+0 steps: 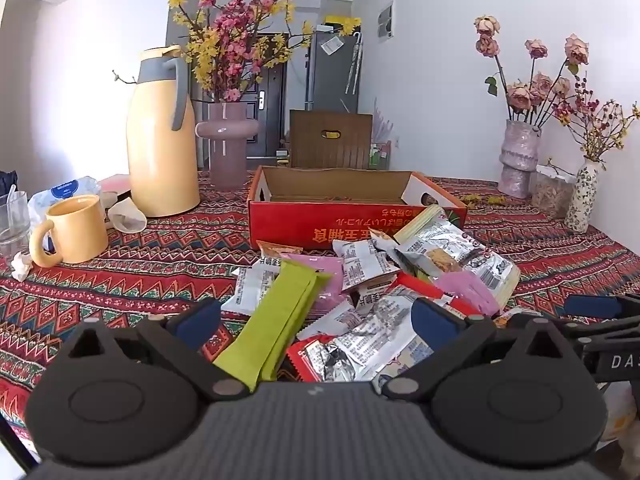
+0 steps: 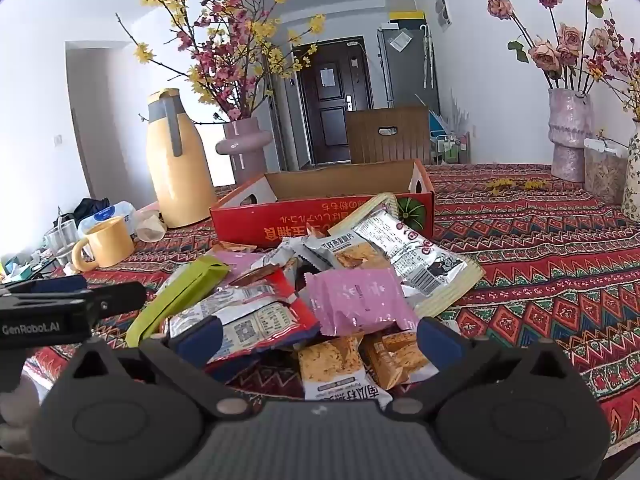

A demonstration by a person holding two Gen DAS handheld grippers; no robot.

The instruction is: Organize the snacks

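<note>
A heap of snack packets (image 1: 372, 280) lies on the patterned tablecloth before a shallow red cardboard box (image 1: 352, 220). A long lime-green packet (image 1: 276, 328) lies on the heap's left side, with pink (image 1: 332, 280) and silver wrappers beside it. My left gripper (image 1: 316, 320) stands open just short of the heap, nothing between its blue pads. In the right wrist view the same heap (image 2: 340, 280) and box (image 2: 320, 216) show, with a pink packet (image 2: 356, 300) and orange biscuit packets (image 2: 332, 360) nearest. My right gripper (image 2: 320, 338) is open above these, holding nothing.
A yellow thermos jug (image 1: 162, 136), a yellow mug (image 1: 72, 236) and a glass (image 1: 12, 220) stand at the left. Flower vases (image 1: 226, 140) (image 1: 518, 156) stand behind and at the right, with a speckled vase (image 1: 582, 196). A wooden chair back (image 1: 330, 140) rises beyond the table.
</note>
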